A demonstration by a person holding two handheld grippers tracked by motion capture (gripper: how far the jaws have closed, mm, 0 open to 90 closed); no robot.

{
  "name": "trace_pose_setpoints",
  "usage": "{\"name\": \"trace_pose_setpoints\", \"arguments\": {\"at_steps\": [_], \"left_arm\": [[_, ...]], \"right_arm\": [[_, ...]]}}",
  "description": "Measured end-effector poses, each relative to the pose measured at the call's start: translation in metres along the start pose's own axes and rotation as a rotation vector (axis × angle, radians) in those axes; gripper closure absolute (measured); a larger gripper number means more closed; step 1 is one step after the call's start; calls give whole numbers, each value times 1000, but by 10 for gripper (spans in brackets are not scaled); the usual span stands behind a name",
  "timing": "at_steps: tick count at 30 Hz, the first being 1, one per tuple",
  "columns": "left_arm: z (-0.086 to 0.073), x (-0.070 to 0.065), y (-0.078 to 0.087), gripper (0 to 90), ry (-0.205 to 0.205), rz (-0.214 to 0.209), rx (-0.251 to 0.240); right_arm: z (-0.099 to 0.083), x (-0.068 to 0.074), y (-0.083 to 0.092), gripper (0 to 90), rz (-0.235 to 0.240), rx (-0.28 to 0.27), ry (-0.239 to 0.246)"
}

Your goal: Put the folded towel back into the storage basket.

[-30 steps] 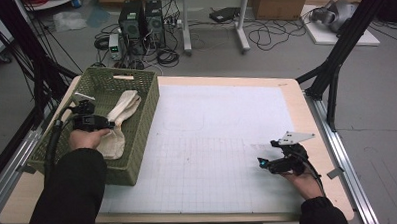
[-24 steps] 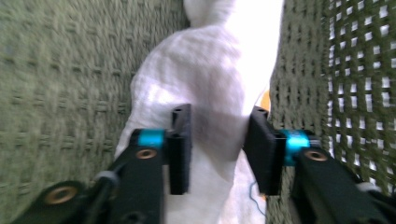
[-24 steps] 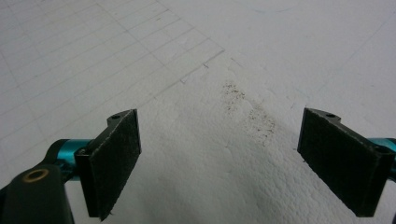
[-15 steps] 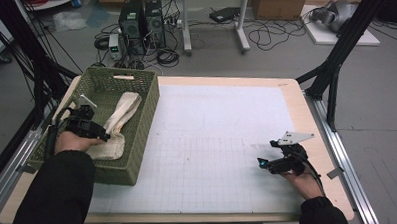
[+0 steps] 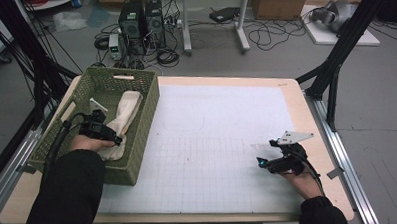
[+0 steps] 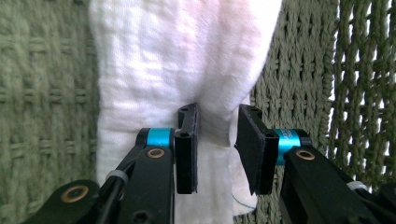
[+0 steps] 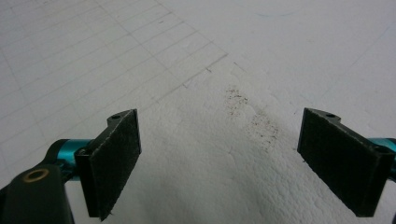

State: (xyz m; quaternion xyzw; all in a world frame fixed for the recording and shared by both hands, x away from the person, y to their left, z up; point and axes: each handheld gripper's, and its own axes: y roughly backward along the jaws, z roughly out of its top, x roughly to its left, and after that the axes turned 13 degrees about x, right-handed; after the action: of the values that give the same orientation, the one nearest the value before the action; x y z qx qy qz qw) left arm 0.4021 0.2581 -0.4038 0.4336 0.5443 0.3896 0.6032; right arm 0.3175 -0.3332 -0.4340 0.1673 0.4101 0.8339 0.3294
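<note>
A white folded cloth [image 5: 127,108] lies lengthwise in the green woven basket [image 5: 150,109] at the table's left. My left gripper [image 5: 117,141] reaches into the basket at the cloth's near end. In the left gripper view its jaws [image 6: 217,140] have just been opening. A fold of the cloth [image 6: 187,56] sits loosely in the gap between the pads, which do not press on it. My right gripper [image 5: 261,163] rests low over the white gridded mat [image 5: 217,121] at the front right. Its jaws [image 7: 219,163] are wide open with nothing between them.
The basket's woven floor and wall [image 6: 46,93] surround the cloth. The mat [image 7: 210,70] carries a few dark specks ahead of the right gripper. Black frame posts [image 5: 335,67] stand at the table's right, and computers and cables [image 5: 143,24] lie on the floor beyond.
My left hand has shifted slightly inside the basket, and the cloth now lies flatter along the basket floor. The right hand has not moved.
</note>
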Motion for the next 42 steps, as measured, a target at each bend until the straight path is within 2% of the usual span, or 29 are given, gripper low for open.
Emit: {"name": "trace_pose_setpoints", "arguments": {"at_steps": [2,4,8,14,18,19,21,22,23,24,25,26,27,30,32,33,35,37,38,39,41,42], "left_arm": [[-1,-1,-1,662,-17,13,-4],[-2,-4,-2,665,-53,34,-3],[-3,-6,-2,679,-81,60,-8],[-6,-11,-5,778,-145,152,-22],[-6,-13,-4,846,-171,184,-14],[-6,-15,-3,849,-189,203,1],[-3,-29,-2,850,-279,315,84],[-3,-35,0,849,-298,349,112],[-3,-38,4,849,-302,331,125],[-4,-38,9,848,-293,294,118],[-6,-37,12,848,-281,285,108],[-7,-37,13,848,-275,283,119],[-8,-37,13,847,-277,269,141],[-8,-37,11,835,-278,241,148],[-6,-35,8,767,-281,186,180],[-5,-34,9,706,-279,177,180],[-5,-33,14,622,-284,145,124],[-4,-31,20,600,-262,114,71],[-4,-30,24,576,-256,92,28],[-3,-28,27,596,-246,81,-21],[-2,-26,30,629,-203,124,-128],[-2,-24,30,666,-190,128,-175]], "right_arm": [[0,0,0,125,0,-3,-1],[1,0,0,126,2,-2,3],[1,1,0,129,4,-2,9],[3,1,1,132,5,-5,11],[3,1,2,132,4,-13,15],[3,0,3,132,4,-16,12],[2,0,4,132,7,-21,8],[2,-1,4,132,4,-21,3],[2,-1,4,132,7,-24,3],[2,-2,4,132,7,-24,3],[2,-1,4,132,10,-23,3],[2,-1,4,132,6,-20,3],[2,0,4,132,10,-19,9],[3,1,3,132,9,-15,5],[3,1,3,132,8,-16,11],[3,2,3,132,10,-14,10],[3,1,3,132,7,-15,9],[3,0,3,132,9,-18,4],[3,0,3,132,11,-13,4],[3,1,2,132,12,-10,7],[3,1,2,132,11,-11,9],[3,1,2,132,10,-12,7]]}}
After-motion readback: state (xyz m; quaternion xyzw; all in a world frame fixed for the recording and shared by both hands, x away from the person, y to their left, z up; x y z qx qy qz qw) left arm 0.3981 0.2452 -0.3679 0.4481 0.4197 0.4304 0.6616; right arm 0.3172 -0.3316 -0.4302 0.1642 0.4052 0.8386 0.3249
